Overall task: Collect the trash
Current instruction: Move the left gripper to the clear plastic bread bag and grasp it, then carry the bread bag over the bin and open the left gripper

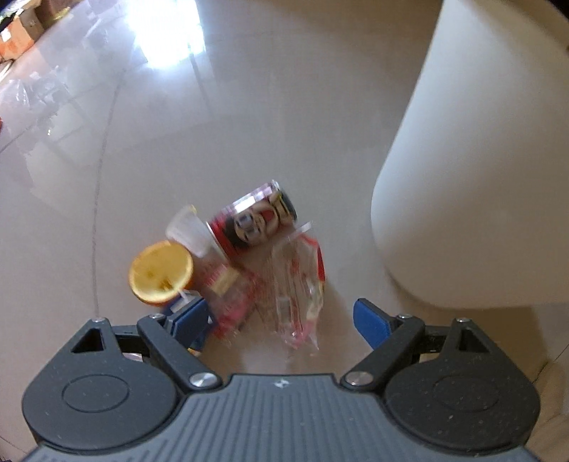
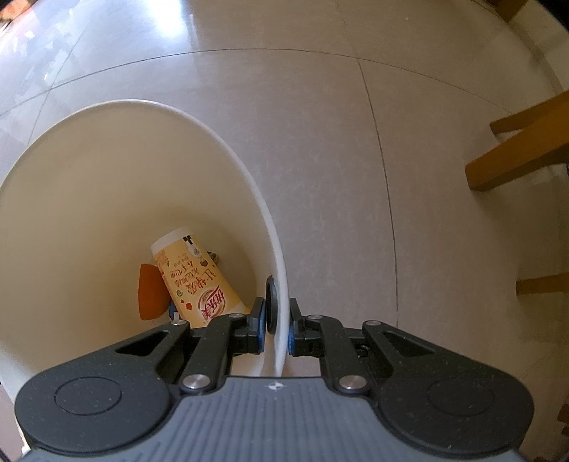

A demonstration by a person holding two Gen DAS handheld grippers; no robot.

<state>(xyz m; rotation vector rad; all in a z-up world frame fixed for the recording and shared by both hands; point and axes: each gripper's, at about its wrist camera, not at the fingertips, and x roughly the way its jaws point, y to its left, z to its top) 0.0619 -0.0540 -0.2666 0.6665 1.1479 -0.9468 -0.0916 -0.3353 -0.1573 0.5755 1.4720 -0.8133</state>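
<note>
A small heap of trash lies on the tiled floor in the left wrist view: a red printed can [image 1: 254,222], a clear plastic wrapper [image 1: 300,284], a small clear cup [image 1: 186,231], a red packet [image 1: 231,298] and an orange half [image 1: 160,272]. My left gripper [image 1: 281,320] hovers open just above the heap, blue pads spread wide. In the right wrist view my right gripper [image 2: 276,325] is shut on the rim of the white bin [image 2: 281,284]. Inside the bin lie a cream drink cup [image 2: 193,277] and an orange piece [image 2: 151,293].
The white bin's outer wall [image 1: 462,160] rises at the right of the left wrist view, close beside the heap. Wooden furniture legs [image 2: 519,156] stand on the floor at the right. Boxes [image 1: 21,32] sit at the far left.
</note>
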